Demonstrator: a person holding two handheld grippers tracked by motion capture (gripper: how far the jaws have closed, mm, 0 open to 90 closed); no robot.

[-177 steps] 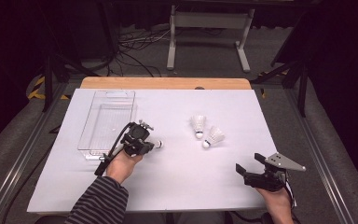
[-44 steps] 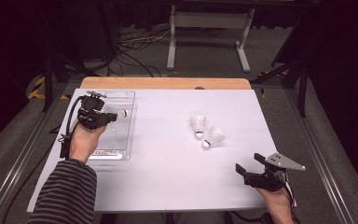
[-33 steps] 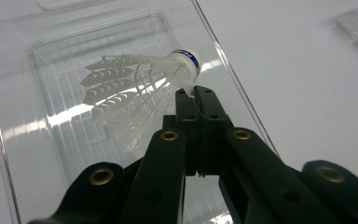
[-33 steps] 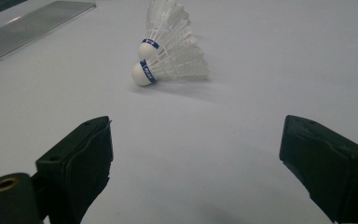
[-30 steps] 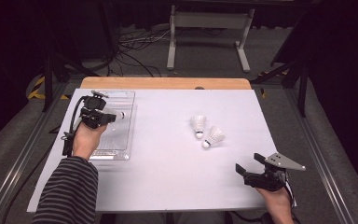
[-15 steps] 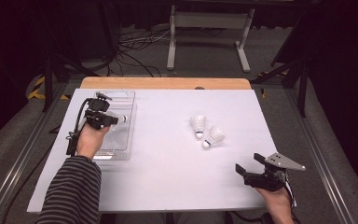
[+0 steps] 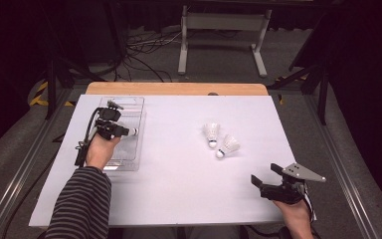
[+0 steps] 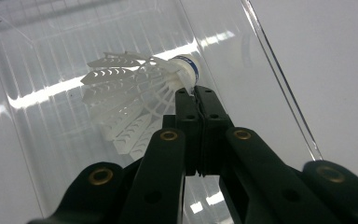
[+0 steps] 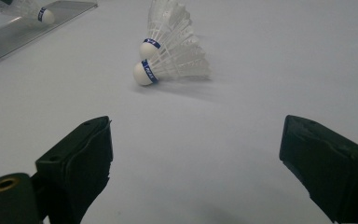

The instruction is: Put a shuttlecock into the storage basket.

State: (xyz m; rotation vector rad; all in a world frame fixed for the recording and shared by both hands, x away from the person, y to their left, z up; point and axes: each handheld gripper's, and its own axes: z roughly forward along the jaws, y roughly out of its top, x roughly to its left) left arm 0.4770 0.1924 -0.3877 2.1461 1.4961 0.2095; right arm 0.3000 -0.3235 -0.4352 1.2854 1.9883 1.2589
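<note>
My left gripper (image 7: 122, 132) hangs low over the clear plastic tray (image 7: 129, 107), shut on a white shuttlecock (image 7: 131, 132). In the left gripper view the jaws (image 8: 195, 92) pinch the feather skirt just behind the blue-banded cork, and the shuttlecock (image 8: 130, 100) lies above the tray (image 8: 242, 60) floor. Two more shuttlecocks (image 7: 211, 133) (image 7: 227, 146) lie together at the middle right of the white table. My right gripper (image 7: 264, 173) rests near the front right edge, open and holding nothing. Its view shows the pair (image 9: 172, 23) (image 9: 177, 65) ahead of the gripper (image 9: 196, 140).
A white sheet (image 7: 179, 174) covers the table, with a wooden strip (image 7: 179, 88) along the far edge. Behind the table, a metal stand (image 7: 224, 30) and cables lie on the floor. The tray (image 9: 28, 28) shows at the far left in the right gripper view.
My left gripper carried the shuttlecock from the table's middle over to the tray, then sank a little lower and nearer over it. The right gripper stayed still.
</note>
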